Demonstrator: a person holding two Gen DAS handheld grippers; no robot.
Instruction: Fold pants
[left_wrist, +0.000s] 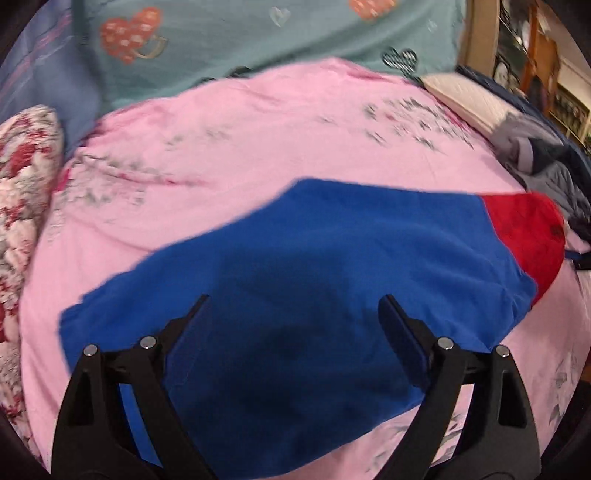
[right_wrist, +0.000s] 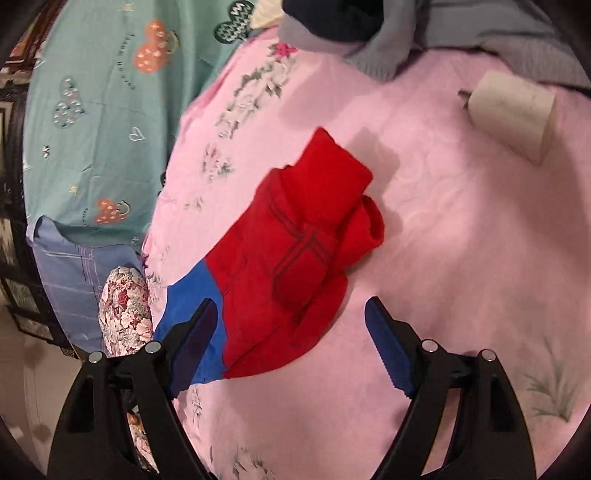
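Note:
The pants lie on a pink floral bedsheet. They are blue with a red part at the right end. In the right wrist view the red part is bunched and folded over itself, with the blue cloth showing at lower left. My left gripper is open and empty, hovering over the blue cloth. My right gripper is open and empty, just above the lower edge of the red part.
A teal heart-print cloth lies at the far side. A floral pillow is at the left. Grey and dark clothes are piled at the sheet's edge. A white roll lies on the sheet.

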